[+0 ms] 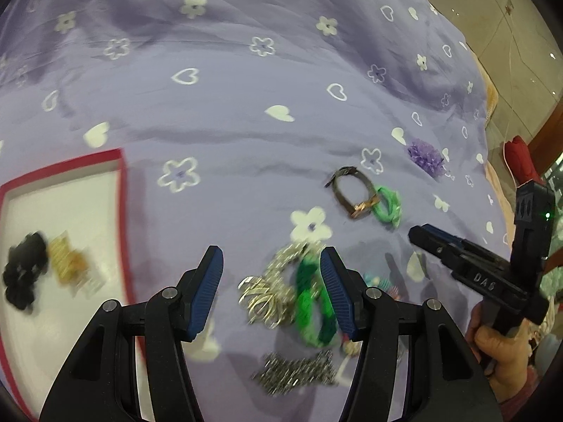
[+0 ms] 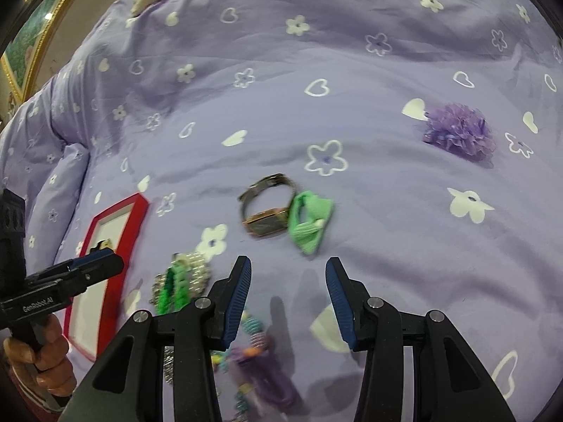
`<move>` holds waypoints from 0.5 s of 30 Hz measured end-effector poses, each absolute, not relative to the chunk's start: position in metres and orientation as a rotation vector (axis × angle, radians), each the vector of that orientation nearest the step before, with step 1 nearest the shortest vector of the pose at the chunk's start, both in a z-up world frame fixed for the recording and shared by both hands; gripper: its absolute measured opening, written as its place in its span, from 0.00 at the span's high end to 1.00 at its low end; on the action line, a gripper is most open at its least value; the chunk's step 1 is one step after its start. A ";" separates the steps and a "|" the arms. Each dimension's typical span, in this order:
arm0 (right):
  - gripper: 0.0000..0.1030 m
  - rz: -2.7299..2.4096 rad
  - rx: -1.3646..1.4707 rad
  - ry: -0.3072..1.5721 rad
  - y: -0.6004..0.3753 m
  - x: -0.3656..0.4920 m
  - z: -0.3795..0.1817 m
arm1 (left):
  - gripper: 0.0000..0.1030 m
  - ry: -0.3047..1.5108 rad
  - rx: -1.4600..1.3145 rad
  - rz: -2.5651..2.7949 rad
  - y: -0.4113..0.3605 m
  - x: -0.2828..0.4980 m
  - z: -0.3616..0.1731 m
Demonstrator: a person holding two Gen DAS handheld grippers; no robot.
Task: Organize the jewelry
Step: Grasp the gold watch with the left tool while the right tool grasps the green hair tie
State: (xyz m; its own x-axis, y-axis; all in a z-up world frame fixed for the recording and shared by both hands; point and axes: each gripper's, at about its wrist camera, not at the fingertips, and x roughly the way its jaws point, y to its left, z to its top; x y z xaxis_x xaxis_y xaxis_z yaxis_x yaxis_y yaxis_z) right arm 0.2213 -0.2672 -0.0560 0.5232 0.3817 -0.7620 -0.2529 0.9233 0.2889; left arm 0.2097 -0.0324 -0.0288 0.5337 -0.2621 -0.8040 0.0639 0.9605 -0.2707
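Jewelry lies scattered on a purple bedspread. My left gripper (image 1: 271, 263) is open and empty above a silver chain pile (image 1: 271, 292) and a green braided band (image 1: 311, 302). A red-rimmed white box (image 1: 121, 190) at the left holds a black flower piece (image 1: 24, 274) and a gold clip (image 1: 67, 263). My right gripper (image 2: 288, 274) is open and empty, just short of a gold watch (image 2: 265, 211) and a green hair tie (image 2: 309, 221). A beaded purple piece (image 2: 260, 362) lies under it. A purple pom-pom (image 2: 459, 133) sits far right.
The bedspread (image 1: 246, 88) is soft and wrinkled. A dark chain (image 1: 299, 369) lies near the front in the left wrist view. The bed edge and floor (image 1: 510, 35) are at the right, with a red object (image 1: 524, 161). A framed picture (image 2: 31, 45) stands at far left.
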 end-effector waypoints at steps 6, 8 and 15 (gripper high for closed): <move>0.57 0.356 0.158 0.959 -0.275 0.245 -0.065 | 0.45 1.015 -0.222 -0.233 -0.055 0.252 -0.037; 0.62 0.360 0.161 0.963 -0.275 0.251 -0.067 | 0.45 1.029 -0.230 -0.255 -0.063 0.267 -0.041; 0.84 0.374 0.133 0.999 -0.269 0.266 -0.081 | 0.45 1.081 -0.202 -0.284 -0.093 0.308 -0.061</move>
State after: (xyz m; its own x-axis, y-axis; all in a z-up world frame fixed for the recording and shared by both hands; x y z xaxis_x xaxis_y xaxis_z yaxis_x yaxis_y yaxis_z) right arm 0.2656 -0.2686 -0.0812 0.4837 0.3663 -0.7949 -0.2456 0.9285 0.2784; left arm 0.3080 -0.0927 -0.0612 0.4399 -0.3246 -0.8373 0.1289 0.9456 -0.2988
